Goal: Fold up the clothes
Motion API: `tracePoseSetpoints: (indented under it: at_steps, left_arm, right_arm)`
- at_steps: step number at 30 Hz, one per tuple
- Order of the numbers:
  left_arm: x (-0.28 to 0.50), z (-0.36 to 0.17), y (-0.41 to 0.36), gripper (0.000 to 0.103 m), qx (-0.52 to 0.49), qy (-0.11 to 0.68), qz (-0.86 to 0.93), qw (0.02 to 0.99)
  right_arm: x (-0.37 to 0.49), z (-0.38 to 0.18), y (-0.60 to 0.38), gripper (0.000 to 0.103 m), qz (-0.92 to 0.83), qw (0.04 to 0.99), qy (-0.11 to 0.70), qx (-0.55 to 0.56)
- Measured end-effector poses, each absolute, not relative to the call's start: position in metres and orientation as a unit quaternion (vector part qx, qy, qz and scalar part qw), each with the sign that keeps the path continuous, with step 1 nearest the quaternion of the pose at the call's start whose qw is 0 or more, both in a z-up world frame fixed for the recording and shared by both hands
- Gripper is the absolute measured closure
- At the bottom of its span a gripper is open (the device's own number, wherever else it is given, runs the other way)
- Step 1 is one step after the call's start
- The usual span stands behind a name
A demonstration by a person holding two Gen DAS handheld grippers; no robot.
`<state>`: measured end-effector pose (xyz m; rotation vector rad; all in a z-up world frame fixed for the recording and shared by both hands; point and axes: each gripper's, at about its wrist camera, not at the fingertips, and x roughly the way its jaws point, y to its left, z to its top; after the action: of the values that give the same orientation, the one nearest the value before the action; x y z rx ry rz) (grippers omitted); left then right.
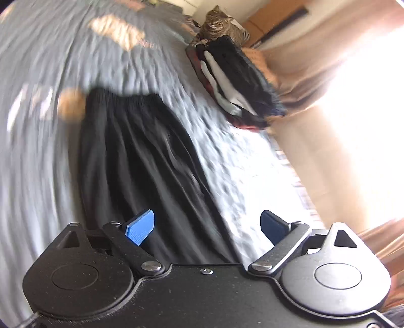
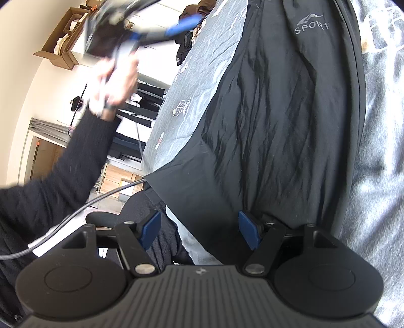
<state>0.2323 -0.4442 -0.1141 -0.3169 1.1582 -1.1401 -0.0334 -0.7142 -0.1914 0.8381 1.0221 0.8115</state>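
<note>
While I watch both wrist feeds:
Writing: "SPORT" logo [image 2: 312, 25] on the black trousers [image 2: 277, 113].
Trousers: spread flat on the grey bedspread [image 2: 378, 164].
Left gripper [image 1: 208, 227]: jaws wide apart, nothing between them, above the cloth.
Right gripper [image 2: 199, 230]: jaws partly apart at the trouser hem; I cannot tell whether the pads grip.
Far edge: folded clothes pile [image 1: 234, 83], tabby cat [image 1: 218, 24].

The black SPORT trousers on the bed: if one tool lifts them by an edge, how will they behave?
The black trousers will probably hang limp: the cloth lies in fine wrinkles. They look thin, so likely light. The smooth fabric may slip on the grey bedspread.
</note>
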Motion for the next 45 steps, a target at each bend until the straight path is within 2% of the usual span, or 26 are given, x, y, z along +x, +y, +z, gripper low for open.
tracePoseSetpoints:
  at_steps: [8, 15, 17, 25, 30, 32, 36, 40, 45]
  left_arm:
    - [0.151, -0.154, -0.393, 0.008, -0.207, 0.555, -0.488, 0.641]
    - [0.115, -0.126, -0.371, 0.007, -0.23, 0.518, -0.497, 0.657]
    - [0.104, -0.129, -0.373, 0.001, -0.229, 0.519, -0.496, 0.658]
    - [0.065, -0.164, -0.411, 0.001, -0.209, 0.538, -0.513, 0.636]
    - [0.064, -0.199, -0.411, 0.001, -0.173, 0.582, -0.463, 0.645]
    - [0.064, -0.203, -0.401, 0.004, -0.134, 0.588, -0.442, 0.663]
    - [0.057, -0.162, -0.381, 0.002, -0.074, 0.537, -0.415, 0.731]
    - [0.042, -0.115, -0.382, 0.0, 0.013, 0.46, -0.356, 0.813]
    - [0.021, -0.099, -0.393, 0.0, 0.053, 0.421, -0.333, 0.842]
  right_arm:
    - [-0.032, -0.194, -0.723, 0.035, 0.353, 0.7, 0.453, 0.425]
    - [-0.037, -0.189, -0.727, 0.035, 0.327, 0.701, 0.428, 0.468]
    - [-0.039, -0.186, -0.728, 0.035, 0.31, 0.707, 0.419, 0.478]
    - [-0.046, -0.14, -0.697, 0.035, 0.294, 0.745, 0.399, 0.446]
    - [-0.041, -0.155, -0.688, 0.035, 0.229, 0.753, 0.463, 0.407]
    - [-0.046, -0.164, -0.691, 0.035, 0.184, 0.758, 0.494, 0.383]
    - [-0.07, -0.153, -0.697, 0.035, 0.135, 0.783, 0.487, 0.363]
    - [-0.083, -0.123, -0.682, 0.034, 0.053, 0.833, 0.468, 0.29]
    - [-0.092, -0.109, -0.658, 0.031, 0.039, 0.854, 0.433, 0.285]
